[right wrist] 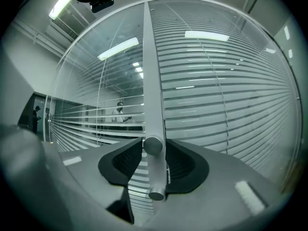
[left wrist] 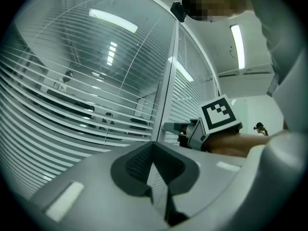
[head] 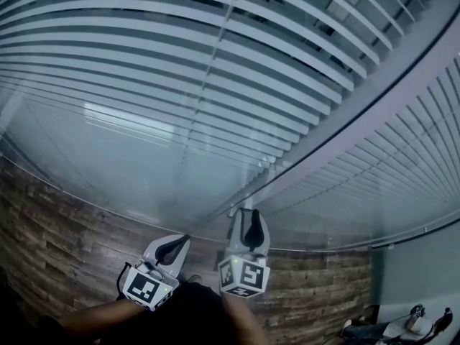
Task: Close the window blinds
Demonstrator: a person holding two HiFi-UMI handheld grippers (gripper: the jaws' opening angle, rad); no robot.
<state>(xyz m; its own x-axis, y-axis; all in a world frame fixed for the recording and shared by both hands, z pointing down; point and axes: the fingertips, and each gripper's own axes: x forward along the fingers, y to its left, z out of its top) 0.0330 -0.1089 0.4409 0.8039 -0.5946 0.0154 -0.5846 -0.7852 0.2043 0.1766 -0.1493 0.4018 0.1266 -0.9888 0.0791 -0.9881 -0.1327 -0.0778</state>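
Note:
White slatted blinds (head: 215, 85) hang over two glass panes split by a grey upright post (head: 345, 128); their slats stand apart and the room beyond shows through. A grey wand (right wrist: 153, 129) runs down in front of the post, and its round end lies between the jaws of my right gripper (right wrist: 154, 150). Those jaws stand open, a little off the wand on each side. In the head view my right gripper (head: 251, 218) points up at the foot of the post. My left gripper (head: 180, 241) hangs just left of it, shut and empty, and aims at the blinds (left wrist: 72, 109).
A wood-plank surface (head: 65, 214) runs below the glass. Beyond the panes a person (right wrist: 119, 113) stands in a lit room. At the lower right, past a grey wall, there is another person (head: 402, 325).

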